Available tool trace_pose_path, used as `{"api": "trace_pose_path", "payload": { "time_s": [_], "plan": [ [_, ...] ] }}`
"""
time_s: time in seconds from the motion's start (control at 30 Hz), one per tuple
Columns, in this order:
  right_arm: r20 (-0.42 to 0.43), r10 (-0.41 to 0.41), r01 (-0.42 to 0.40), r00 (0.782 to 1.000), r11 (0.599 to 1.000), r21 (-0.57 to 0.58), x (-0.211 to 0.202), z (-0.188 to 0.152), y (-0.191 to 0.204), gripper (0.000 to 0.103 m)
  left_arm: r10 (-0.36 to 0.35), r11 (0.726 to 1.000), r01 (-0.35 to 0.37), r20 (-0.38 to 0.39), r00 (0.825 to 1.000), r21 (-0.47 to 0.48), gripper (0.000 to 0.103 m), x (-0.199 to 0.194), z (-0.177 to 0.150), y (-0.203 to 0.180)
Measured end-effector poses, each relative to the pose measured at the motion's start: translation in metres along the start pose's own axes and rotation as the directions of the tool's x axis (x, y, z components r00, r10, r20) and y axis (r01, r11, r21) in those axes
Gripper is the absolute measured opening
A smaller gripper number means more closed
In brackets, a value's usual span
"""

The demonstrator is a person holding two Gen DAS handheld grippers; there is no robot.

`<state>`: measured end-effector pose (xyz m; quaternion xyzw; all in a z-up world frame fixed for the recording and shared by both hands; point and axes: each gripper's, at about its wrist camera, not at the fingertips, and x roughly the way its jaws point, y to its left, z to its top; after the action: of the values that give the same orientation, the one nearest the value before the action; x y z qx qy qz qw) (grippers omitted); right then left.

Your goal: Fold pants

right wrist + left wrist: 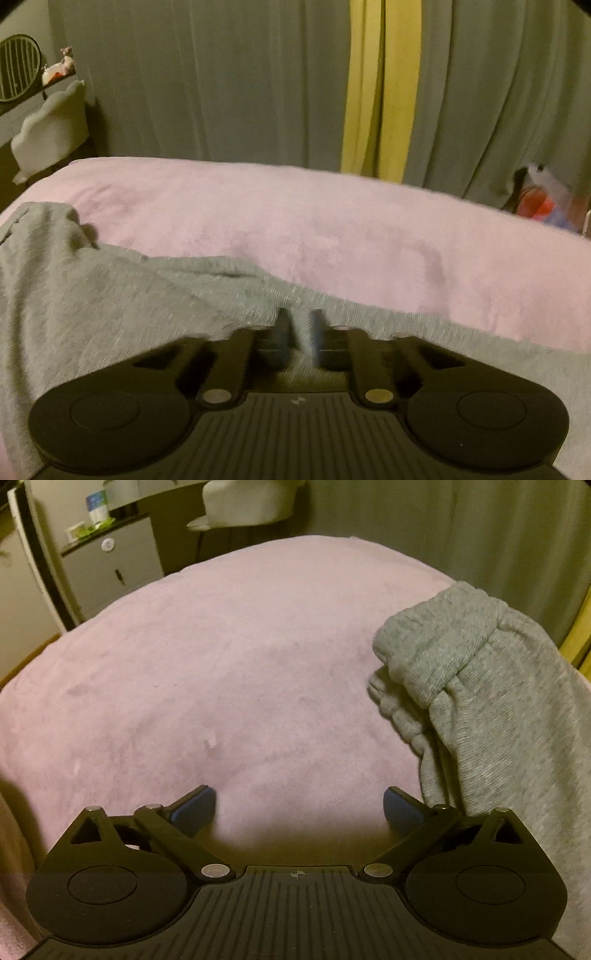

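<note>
Grey sweatpants (491,701) lie on a pink blanket (229,672), at the right of the left wrist view, with a ribbed elastic band (428,642) folded over at their left end. My left gripper (300,806) is open and empty, low over bare blanket just left of the pants. In the right wrist view the pants (110,295) spread across the lower left. My right gripper (301,328) is shut on a pinch of the grey fabric at the pants' far edge; the view is blurred.
The pink blanket (332,229) covers a bed. Grey curtains (203,74) with a yellow strip (380,85) hang behind it. A grey cabinet (110,568) and a white chair (243,502) stand beyond the bed's far left. Coloured bags (543,199) sit at the far right.
</note>
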<state>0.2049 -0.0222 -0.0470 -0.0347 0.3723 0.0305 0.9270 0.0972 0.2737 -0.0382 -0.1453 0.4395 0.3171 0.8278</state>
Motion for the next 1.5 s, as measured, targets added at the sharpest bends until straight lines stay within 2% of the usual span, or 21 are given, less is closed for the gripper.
{"api": "trace_pose_path", "payload": {
  "time_s": [0.13,0.2,0.33,0.43,0.53,0.67,0.73,0.8,0.93,1.0,1.07,1.13,1.23,1.3,1.37,1.47,1.5],
  "plan": [
    [0.052,0.001,-0.005,0.999,0.997,0.081,-0.005,0.01,-0.01,0.007,0.002,1.0,-0.002,0.001,1.0,-0.002,0.103,-0.003,-0.005,-0.001],
    [0.068,-0.006,-0.003,0.998,0.991,0.135,-0.007,0.015,-0.017,0.002,0.002,1.0,-0.002,0.002,1.0,-0.004,0.103,-0.004,-0.005,0.001],
    [0.088,-0.03,0.017,0.996,0.99,0.141,-0.006,0.021,-0.02,0.002,0.011,1.0,-0.011,0.003,1.0,-0.002,0.103,-0.009,-0.005,0.004],
    [0.147,-0.056,0.034,0.988,0.988,0.15,-0.013,0.021,-0.022,0.002,0.012,1.0,-0.012,0.003,1.0,0.0,0.103,-0.01,-0.006,0.004],
    [0.16,-0.053,0.023,0.986,0.983,0.184,-0.024,0.018,-0.033,0.002,0.012,1.0,-0.012,0.003,1.0,-0.002,0.103,-0.01,-0.006,0.003],
    [0.116,-0.047,0.028,0.992,0.988,0.155,-0.037,0.007,-0.037,0.003,0.019,1.0,-0.019,0.002,1.0,0.003,0.103,-0.01,-0.006,0.002],
    [0.042,-0.026,0.019,0.999,0.987,0.159,-0.028,0.0,-0.035,0.003,0.02,1.0,-0.02,0.002,1.0,0.003,0.103,-0.01,-0.005,0.002],
    [-0.025,-0.043,0.046,0.999,0.988,0.148,-0.007,-0.005,-0.03,0.003,0.022,1.0,-0.022,0.003,1.0,0.005,0.103,-0.01,-0.006,0.001],
    [0.021,-0.066,0.062,0.998,0.986,0.153,0.015,0.004,-0.035,0.002,0.029,1.0,-0.029,0.004,1.0,0.012,0.103,-0.01,-0.006,0.0],
    [0.045,-0.097,0.084,0.994,0.97,0.227,0.006,0.013,-0.044,0.003,0.03,0.999,-0.03,0.004,1.0,0.012,0.103,-0.01,-0.006,-0.001],
    [0.084,-0.091,0.064,0.992,0.958,0.281,-0.014,0.012,-0.053,0.003,0.033,0.999,-0.033,0.004,0.999,0.013,0.103,-0.01,-0.006,-0.001],
    [0.095,-0.079,0.049,0.992,0.957,0.285,-0.039,-0.001,-0.056,0.003,0.038,0.999,-0.039,0.007,0.999,0.015,0.103,-0.01,-0.006,-0.003],
    [0.055,-0.076,0.06,0.996,0.966,0.251,-0.057,-0.03,-0.058,0.003,0.05,0.999,-0.05,0.012,0.999,0.016,0.103,-0.009,-0.006,-0.005],
    [-0.001,-0.089,0.087,0.996,0.968,0.237,-0.044,-0.045,-0.062,0.003,0.057,0.998,-0.057,0.014,0.998,0.018,0.103,-0.01,-0.007,-0.006],
    [0.024,-0.08,0.073,0.996,0.971,0.227,-0.033,-0.048,-0.069,0.003,0.058,0.998,-0.058,0.013,0.998,0.018,0.103,-0.01,-0.007,-0.007],
    [0.082,-0.108,0.087,0.991,0.972,0.218,-0.025,-0.034,-0.075,0.003,0.045,0.999,-0.045,0.012,0.999,0.002,0.103,-0.012,-0.007,-0.004],
    [0.073,-0.123,0.102,0.99,0.966,0.238,-0.025,-0.028,-0.079,0.004,0.041,0.999,-0.041,0.018,0.999,-0.009,0.103,-0.014,-0.007,-0.002]
  ]
}}
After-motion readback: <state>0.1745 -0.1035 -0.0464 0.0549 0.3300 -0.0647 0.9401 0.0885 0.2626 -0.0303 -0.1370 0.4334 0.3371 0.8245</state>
